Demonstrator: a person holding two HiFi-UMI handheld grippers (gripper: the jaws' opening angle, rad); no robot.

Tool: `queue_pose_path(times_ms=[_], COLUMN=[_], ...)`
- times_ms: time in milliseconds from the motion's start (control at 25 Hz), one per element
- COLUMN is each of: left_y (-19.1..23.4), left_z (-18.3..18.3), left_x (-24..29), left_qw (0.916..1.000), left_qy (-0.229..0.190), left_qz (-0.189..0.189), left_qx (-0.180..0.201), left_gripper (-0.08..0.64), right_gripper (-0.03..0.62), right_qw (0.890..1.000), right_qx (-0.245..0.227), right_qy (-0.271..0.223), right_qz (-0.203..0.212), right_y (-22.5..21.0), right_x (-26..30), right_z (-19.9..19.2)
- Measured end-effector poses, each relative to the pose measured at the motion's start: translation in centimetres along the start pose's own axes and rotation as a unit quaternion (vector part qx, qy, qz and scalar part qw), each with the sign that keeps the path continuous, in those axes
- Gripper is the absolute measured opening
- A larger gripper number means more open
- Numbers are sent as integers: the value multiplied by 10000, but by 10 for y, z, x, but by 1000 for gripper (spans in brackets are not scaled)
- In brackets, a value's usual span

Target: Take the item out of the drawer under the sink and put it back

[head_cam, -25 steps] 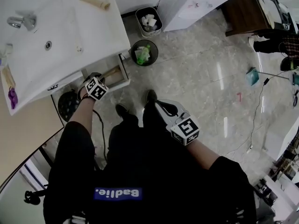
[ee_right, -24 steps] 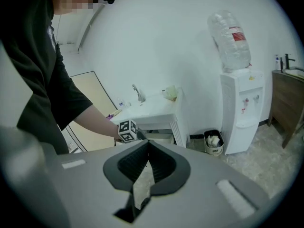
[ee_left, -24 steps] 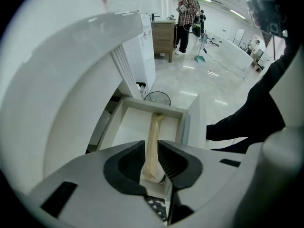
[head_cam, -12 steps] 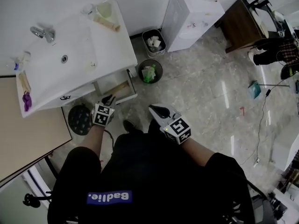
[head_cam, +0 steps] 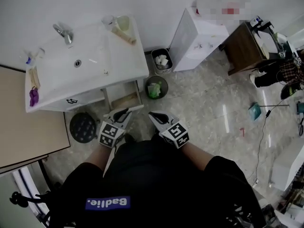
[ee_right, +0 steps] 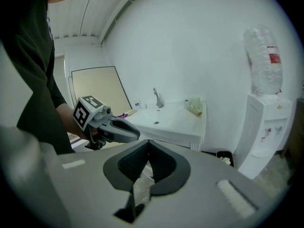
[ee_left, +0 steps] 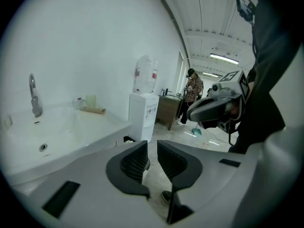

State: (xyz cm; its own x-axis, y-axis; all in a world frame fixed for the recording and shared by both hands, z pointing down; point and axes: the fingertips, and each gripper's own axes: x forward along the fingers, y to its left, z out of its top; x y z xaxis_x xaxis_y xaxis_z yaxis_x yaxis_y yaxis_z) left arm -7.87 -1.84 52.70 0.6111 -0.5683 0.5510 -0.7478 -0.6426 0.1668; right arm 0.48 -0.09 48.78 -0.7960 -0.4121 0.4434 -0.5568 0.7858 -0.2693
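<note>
The white sink (head_cam: 90, 61) stands at the upper left of the head view, and the drawer (head_cam: 135, 98) under it is pulled open. A tan, flat item (head_cam: 124, 100) lies inside the drawer. My left gripper (head_cam: 122, 113) hovers just in front of the drawer; its jaws (ee_left: 152, 158) stand a little apart, with only floor between them. Beside it, my right gripper (head_cam: 153, 115) points the same way, and its pads (ee_right: 148, 146) meet at the tips with nothing gripped. Each gripper shows in the other's view: the right gripper (ee_left: 209, 109), the left gripper (ee_right: 126, 131).
A square bin (head_cam: 162, 60) and a round bin (head_cam: 156, 87) stand right of the drawer. A white water dispenser (head_cam: 199, 37) and a wooden desk (head_cam: 242, 49) lie further right. A dark round object (head_cam: 83, 126) sits on the floor at the left. A person (head_cam: 280, 72) stands far right.
The left gripper has lifted up and back from the open drawer towards my body. The right gripper has risen slightly. The head view has pulled back, showing more of the sink.
</note>
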Motion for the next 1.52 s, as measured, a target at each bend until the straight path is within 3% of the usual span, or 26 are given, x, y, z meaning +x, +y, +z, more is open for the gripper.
queue_pose_path(times_ms=[480,640,760,1080,1520], left_y=[-52,-58,-58,-51,-49], left_z=[79,100,99,97,93], left_x=[-88,-105,-113,-129,-131], left_qw=[9925,9873,9845,9830,9834], left_qy=[-1080,-1488,-1712,-1832,-1812], left_qz=[-562,-382,-234,-138,-88], left_qx=[148,397,292,66,15], left_gripper=[57,30,15,6,6], right_gripper=[2,2,2,2,2], right_qw=[9985,9971,9961,9917,9896], right_qx=[-343,-527,-631,-767,-776], right_qy=[-266,-322,-307,-543,-583], right_qz=[346,452,544,876,1064], right_y=[44,57,65,83,90], right_x=[7,11,12,6,9], right_z=[43,57,61,85,86])
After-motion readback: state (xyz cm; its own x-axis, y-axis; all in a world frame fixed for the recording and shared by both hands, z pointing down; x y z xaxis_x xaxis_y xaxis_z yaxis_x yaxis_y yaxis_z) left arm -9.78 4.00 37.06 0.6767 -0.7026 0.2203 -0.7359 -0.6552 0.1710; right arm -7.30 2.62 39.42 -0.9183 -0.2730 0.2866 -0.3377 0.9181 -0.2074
